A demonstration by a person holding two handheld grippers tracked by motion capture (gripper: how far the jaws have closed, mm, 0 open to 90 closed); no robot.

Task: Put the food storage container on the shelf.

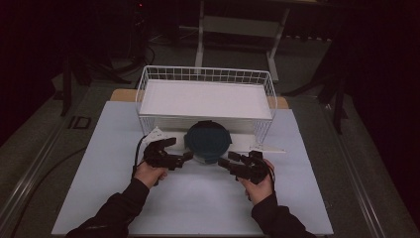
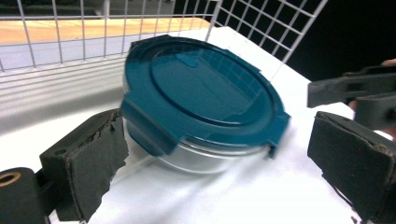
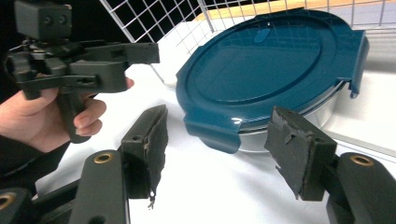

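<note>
A white table (image 1: pixel 198 198) fills the lower half of the high view, its near stretch bare between a person's two dark sleeves. At upper centre a white wire basket (image 1: pixel 148 94) sits on it, holding a flat white board (image 1: pixel 205 98) that reaches almost to its walls. Just in front of the basket's near wall, at frame centre, rests a round glass container (image 2: pixel 205 161) under a teal lid (image 1: pixel 208 139) with clip tabs at its edge. The left gripper (image 1: pixel 179 153), held in the left hand (image 1: pixel 148 173), flanks it from the left with jaws spread wide around nothing. The right gripper (image 1: pixel 229 161), in the right hand (image 1: pixel 258 187), mirrors it at right, jaws equally wide and empty.
</note>
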